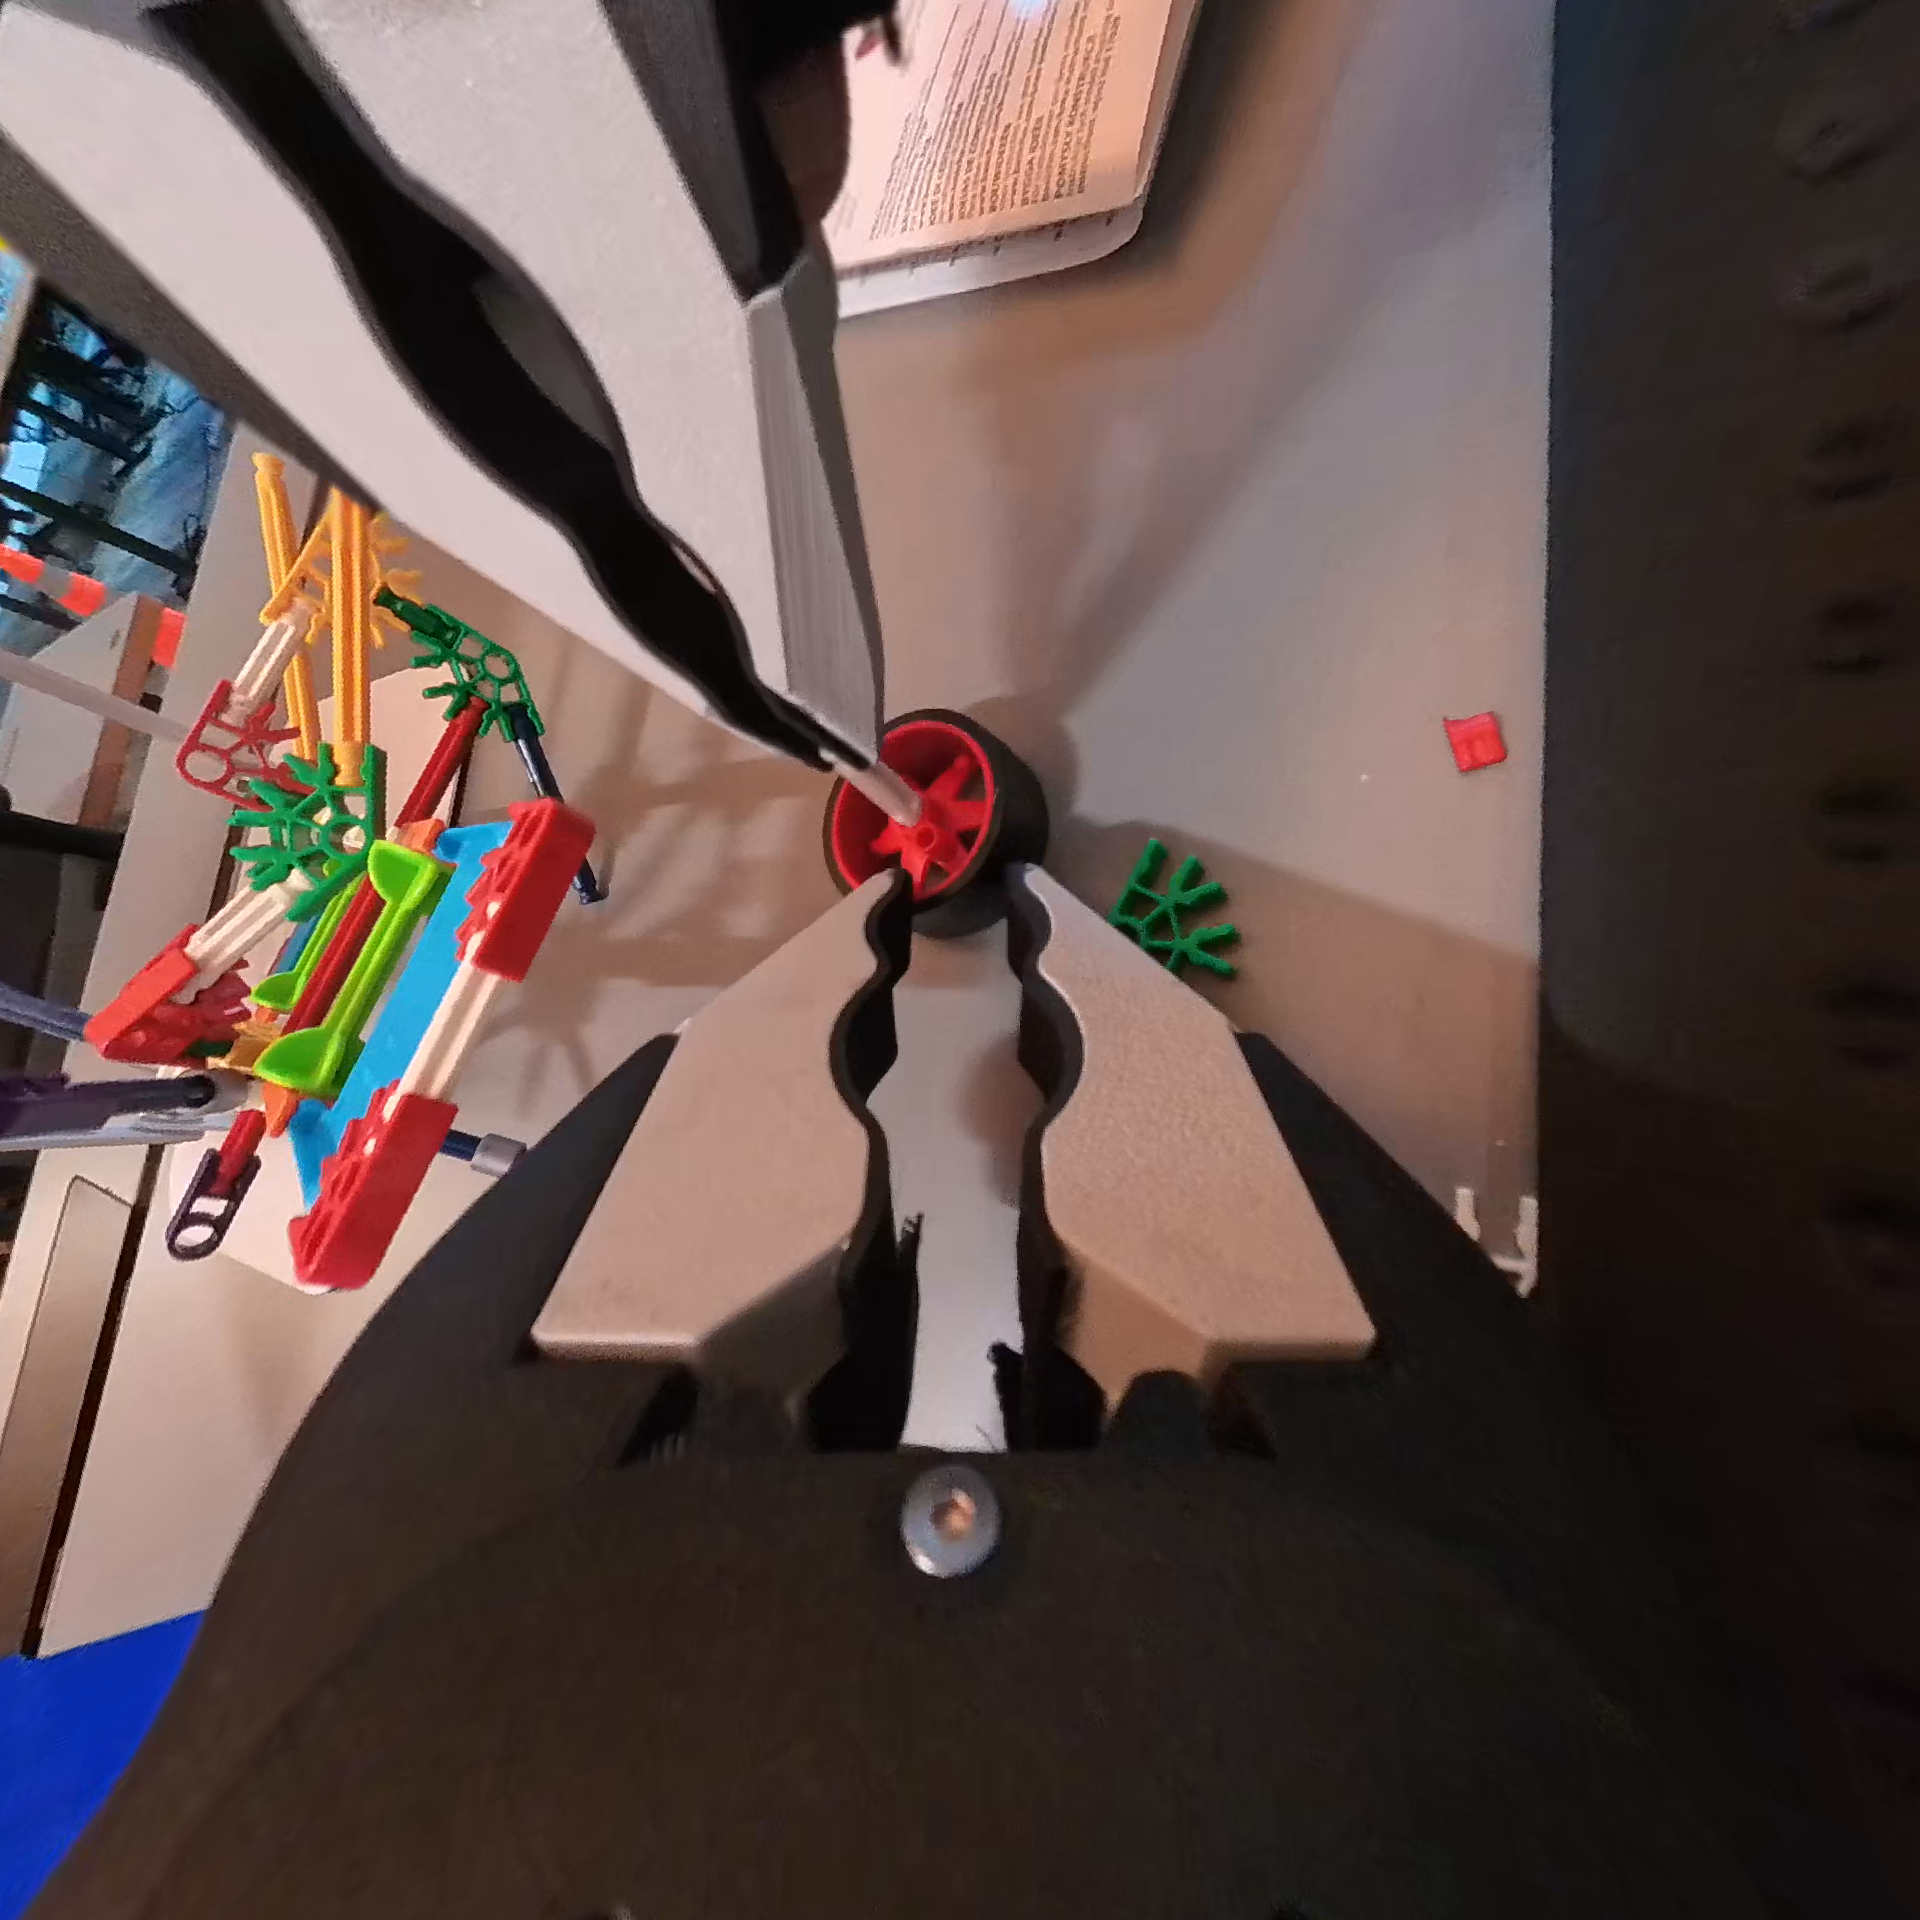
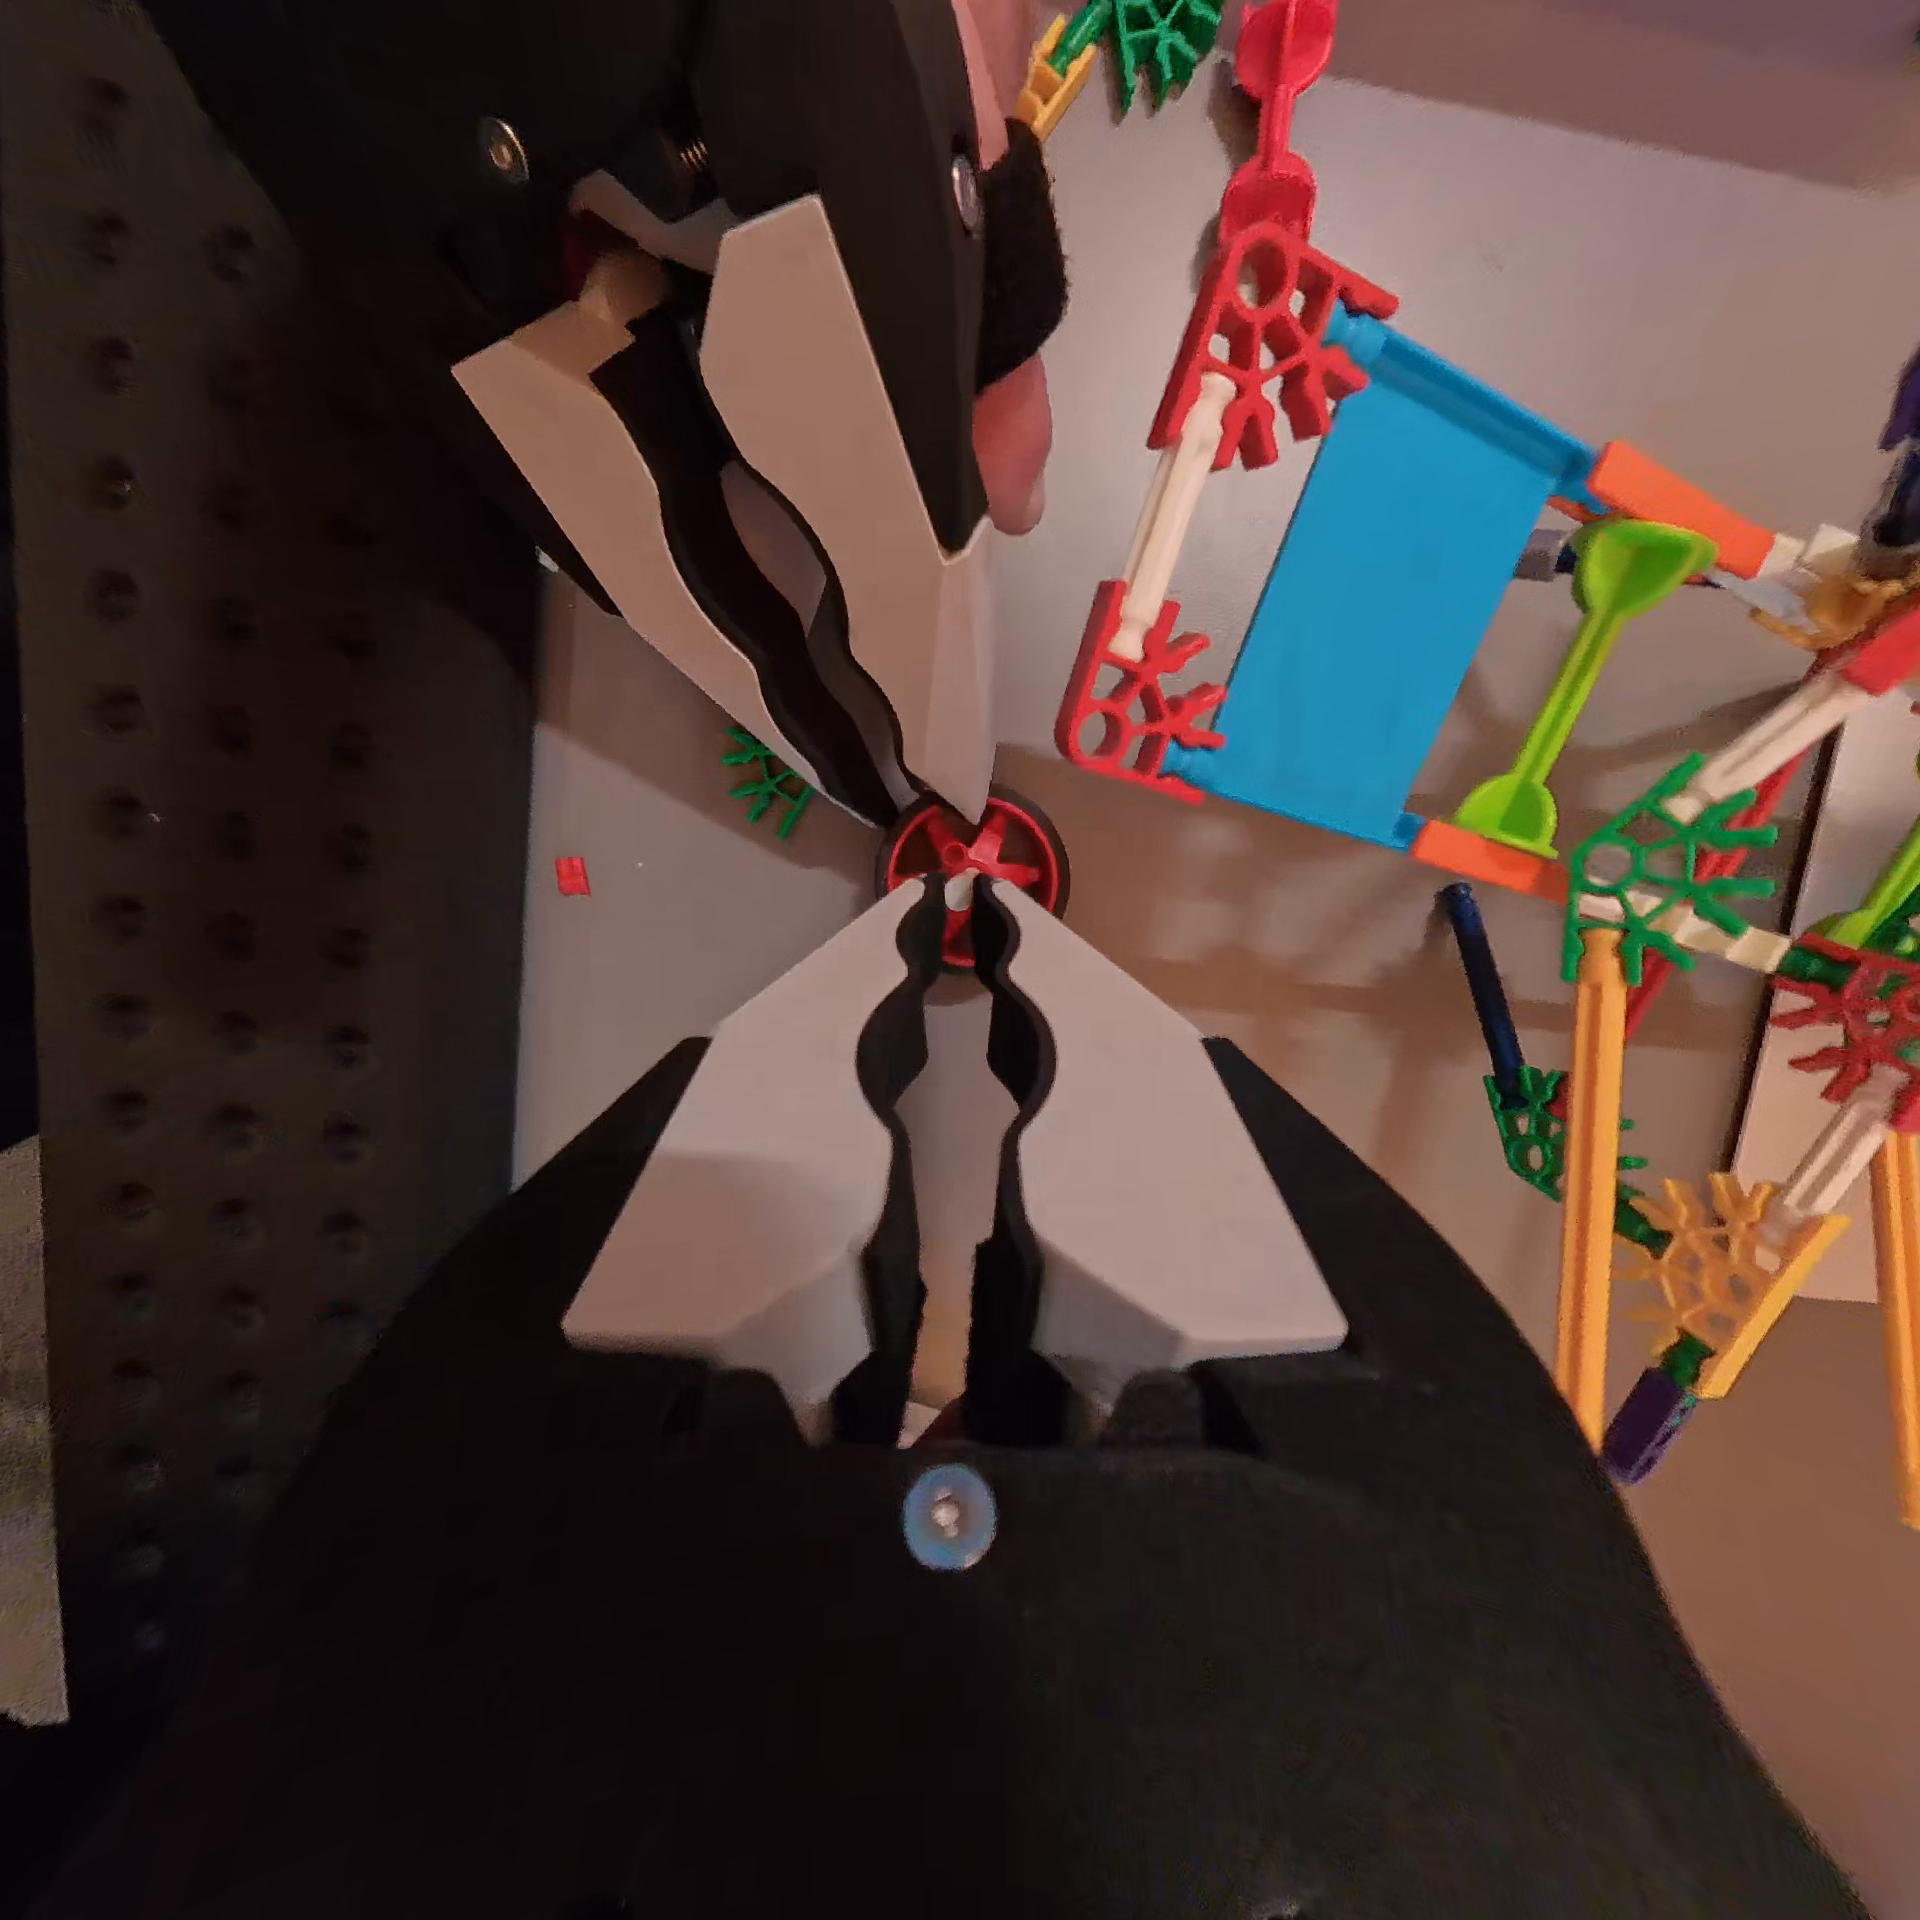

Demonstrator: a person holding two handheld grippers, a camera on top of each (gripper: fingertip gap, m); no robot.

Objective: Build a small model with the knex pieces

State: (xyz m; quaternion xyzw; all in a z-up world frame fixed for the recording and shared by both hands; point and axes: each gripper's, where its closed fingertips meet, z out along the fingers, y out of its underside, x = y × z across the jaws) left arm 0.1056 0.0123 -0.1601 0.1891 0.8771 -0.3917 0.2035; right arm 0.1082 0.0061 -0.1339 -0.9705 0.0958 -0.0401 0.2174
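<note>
**Grippers.** The left gripper (image 1: 956, 885) is clamped across the tyre of a wheel (image 1: 961, 821) (black tyre, red spoked hub), which sits at its fingertips, held clear of the table (image 1: 1247, 520). The right gripper (image 2: 961, 896) is closed on a short white rod (image 2: 961, 888), pinched at its very tips. The two tools meet nose to nose.

**State of the work.** The rod's free end touches the hub centre. Whether it is pushed fully home cannot be told. Wheel and rod stand apart from the model (image 2: 1382, 623), a many-coloured frame of rods and connectors with a blue panel, which lies to the right of the right gripper.

**Loose parts.** A green connector (image 1: 1174, 914) lies on the table just beyond and right of the left gripper's tips. A small red piece (image 1: 1473, 741) lies farther right.

**Surface and room.** The table is pale and matt, under warm light. A dark perforated panel (image 2: 208, 727) borders it to the left of the right gripper. An open booklet (image 1: 1018, 135) lies far ahead of the left gripper.
</note>
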